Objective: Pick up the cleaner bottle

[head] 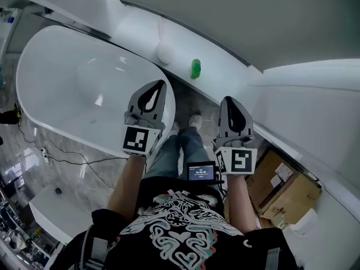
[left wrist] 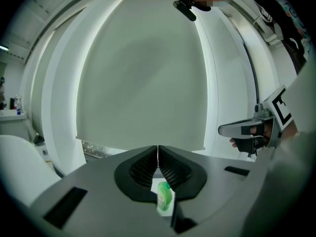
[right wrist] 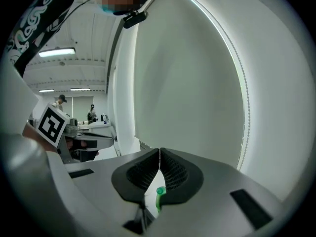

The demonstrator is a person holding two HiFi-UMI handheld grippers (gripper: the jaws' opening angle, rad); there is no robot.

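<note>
Ahead, cleaner bottle [head: 195, 68] on ledge [head: 225, 76], beyond left tool [head: 159, 85] & right tool [head: 231, 100].

Bright, even daylight — fisheye edges — sharp.

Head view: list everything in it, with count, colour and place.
Oval bathtub: one, white, upper left.
Plastic cleaner bottle: one, green, on the white ledge behind the bathtub.
Round ball-like thing: one, white, on that ledge, left of the bottle.
Cardboard boxes: two, it seems, brown, floor at right.
Cable: one, black, on the marbled floor.
Small screen: one, black, at the person's waist.
Shoes: two, white, between bathtub and ledge.
Left tool: one, grey, shut, empty, over the bathtub's edge.
Right tool: one, grey, shut, empty, beside the ledge.
</note>
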